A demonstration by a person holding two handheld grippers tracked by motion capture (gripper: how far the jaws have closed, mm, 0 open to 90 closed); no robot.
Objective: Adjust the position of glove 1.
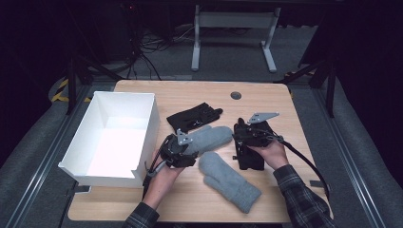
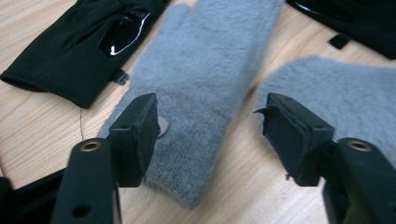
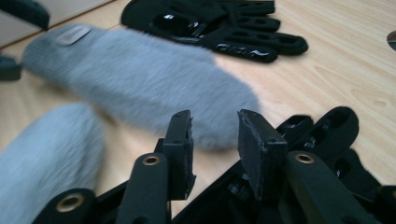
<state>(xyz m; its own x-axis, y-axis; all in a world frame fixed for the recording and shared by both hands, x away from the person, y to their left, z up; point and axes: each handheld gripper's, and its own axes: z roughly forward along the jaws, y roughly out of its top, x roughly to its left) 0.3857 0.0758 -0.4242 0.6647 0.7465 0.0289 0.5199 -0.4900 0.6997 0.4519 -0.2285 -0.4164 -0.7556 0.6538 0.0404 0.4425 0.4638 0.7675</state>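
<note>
Just ahead of the left gripper [image 2: 210, 135], whose jaws stand spread and empty, the upper grey mitten [image 2: 205, 79] lies cuff-first with its long axis running away toward the right gripper [image 1: 248, 142], parted over a black glove [image 3: 322, 140]; its small cuff label [image 3: 72, 35] is too blurred to read.

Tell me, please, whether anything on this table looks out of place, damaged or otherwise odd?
Only small things. The left gripper's right pad has a frayed, torn-looking edge. The gloves lie scattered: two grey mittens crossing near their cuffs, one black glove apart, another under the right gripper. The white box holds none.
</note>
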